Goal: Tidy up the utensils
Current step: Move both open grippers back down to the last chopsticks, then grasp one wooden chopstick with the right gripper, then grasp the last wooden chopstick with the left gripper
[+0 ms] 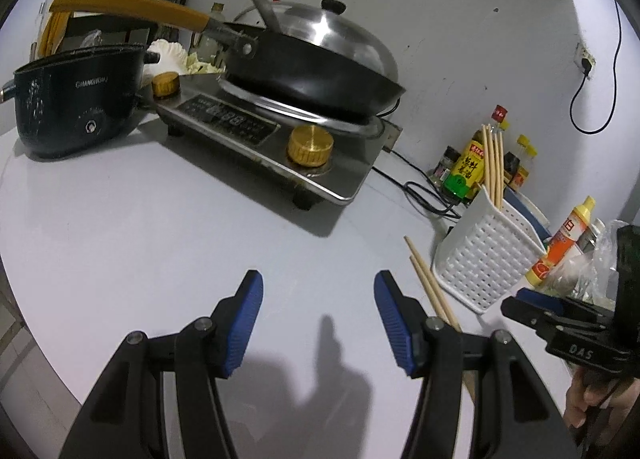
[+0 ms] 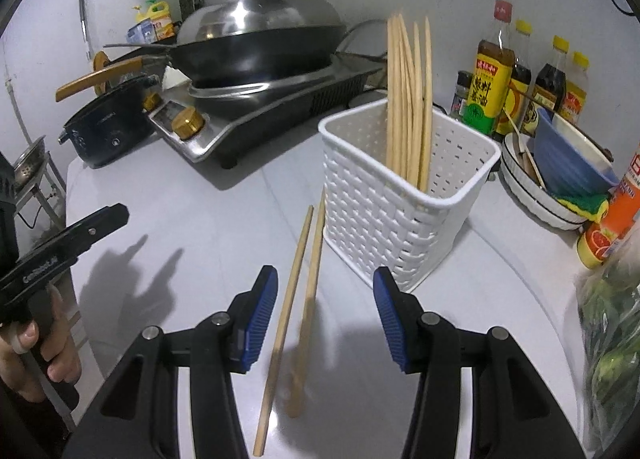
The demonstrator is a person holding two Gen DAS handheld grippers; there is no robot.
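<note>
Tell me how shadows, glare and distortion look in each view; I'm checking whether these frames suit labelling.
Left wrist view: fisheye bends the counter, dark corners, the left hand-held gripper throws a soft shadow, glare on the wok lid. Right wrist view: loose chopsticks sharp, shadows fall leftward.

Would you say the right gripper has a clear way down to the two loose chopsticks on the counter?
Probably yes: the right gripper is open, the loose chopsticks lie between its fingers with nothing over them, and the white basket stands just beyond.
</note>
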